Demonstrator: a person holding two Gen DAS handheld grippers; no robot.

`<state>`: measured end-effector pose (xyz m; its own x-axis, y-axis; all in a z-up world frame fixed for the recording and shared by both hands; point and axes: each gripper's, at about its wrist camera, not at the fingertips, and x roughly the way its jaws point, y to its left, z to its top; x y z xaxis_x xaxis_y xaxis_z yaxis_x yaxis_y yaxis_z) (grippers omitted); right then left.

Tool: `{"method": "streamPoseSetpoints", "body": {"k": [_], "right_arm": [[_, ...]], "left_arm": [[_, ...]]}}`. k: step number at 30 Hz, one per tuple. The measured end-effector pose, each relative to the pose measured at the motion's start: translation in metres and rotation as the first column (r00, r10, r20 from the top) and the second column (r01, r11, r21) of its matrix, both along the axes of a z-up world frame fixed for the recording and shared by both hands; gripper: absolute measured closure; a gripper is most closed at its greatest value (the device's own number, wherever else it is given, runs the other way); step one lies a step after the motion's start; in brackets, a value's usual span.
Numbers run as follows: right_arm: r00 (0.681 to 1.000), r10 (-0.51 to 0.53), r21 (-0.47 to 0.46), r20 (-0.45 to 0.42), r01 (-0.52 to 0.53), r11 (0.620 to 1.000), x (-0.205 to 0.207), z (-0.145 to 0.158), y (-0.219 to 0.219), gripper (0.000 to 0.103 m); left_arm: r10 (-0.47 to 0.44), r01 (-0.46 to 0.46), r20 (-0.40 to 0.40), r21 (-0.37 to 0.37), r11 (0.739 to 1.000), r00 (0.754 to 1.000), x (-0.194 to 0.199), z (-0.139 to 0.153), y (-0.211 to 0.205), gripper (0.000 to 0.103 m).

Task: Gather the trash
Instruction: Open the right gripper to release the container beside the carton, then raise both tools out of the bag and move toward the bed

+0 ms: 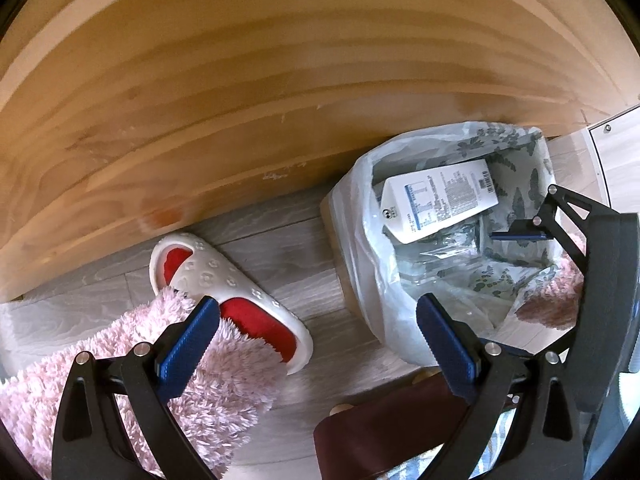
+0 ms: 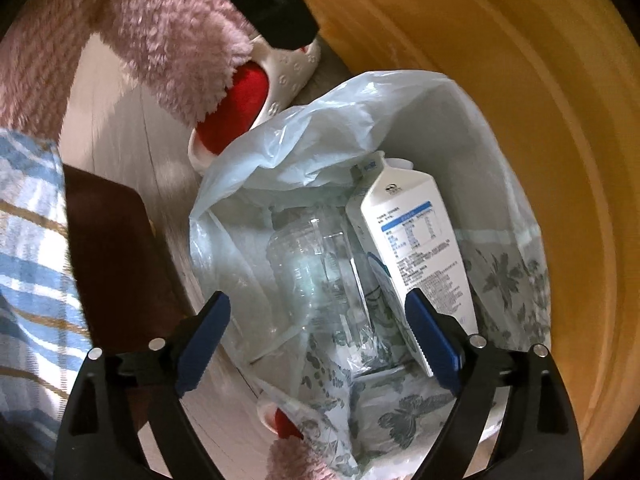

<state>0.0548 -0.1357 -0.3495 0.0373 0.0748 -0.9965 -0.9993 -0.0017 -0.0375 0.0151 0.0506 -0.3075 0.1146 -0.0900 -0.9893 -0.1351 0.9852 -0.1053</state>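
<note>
A bin lined with a pale leaf-printed plastic bag (image 1: 368,240) (image 2: 280,152) stands on the floor against a wooden panel. Inside lie a white milk carton (image 1: 440,200) (image 2: 416,248) and a clear plastic bottle (image 2: 312,264). My right gripper (image 2: 320,332) hangs over the bin mouth, open, with nothing pressed between its blue pads; the carton and bottle lie below it. In the left wrist view one blue pad (image 1: 516,235) of it shows over the bag. My left gripper (image 1: 316,344) is open and empty above the floor, left of the bin.
A white slipper with a red insole (image 1: 224,292) (image 2: 256,96) is on a foot in pink fuzzy trousers (image 1: 120,360), just left of the bin. The wooden panel (image 1: 280,80) stands behind. A dark brown object (image 2: 112,248) and striped cloth (image 2: 28,240) lie near the bin.
</note>
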Motion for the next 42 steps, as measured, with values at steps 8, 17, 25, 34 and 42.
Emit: {"method": "streamPoseSetpoints", "body": {"k": [8,17,25,34,42], "right_arm": [[0.998,-0.052,0.024,0.026,0.051,0.998,-0.001,0.009,-0.013,0.009],[0.993,-0.110,0.070,0.039,0.107,0.992,0.002,0.020,-0.020,0.009],[0.989,-0.136,0.116,0.063,0.128,0.985,-0.001,0.035,-0.021,0.009],[0.981,-0.167,0.169,0.102,0.148,0.974,-0.001,0.055,-0.024,0.009],[0.972,-0.195,0.200,0.134,0.166,0.966,0.001,0.072,-0.028,0.009]], "left_arm": [[-0.041,0.041,0.029,-0.002,0.999,0.999,-0.001,0.008,-0.009,0.008],[-0.047,0.048,0.050,-0.005,0.999,0.998,-0.003,0.014,-0.012,0.008],[-0.058,0.059,0.075,-0.003,0.998,0.995,-0.003,0.019,-0.015,0.008],[-0.075,0.077,0.154,-0.009,0.997,0.985,-0.006,0.036,-0.020,0.008],[-0.078,0.082,0.205,-0.010,0.997,0.976,-0.007,0.047,-0.022,0.008]]}}
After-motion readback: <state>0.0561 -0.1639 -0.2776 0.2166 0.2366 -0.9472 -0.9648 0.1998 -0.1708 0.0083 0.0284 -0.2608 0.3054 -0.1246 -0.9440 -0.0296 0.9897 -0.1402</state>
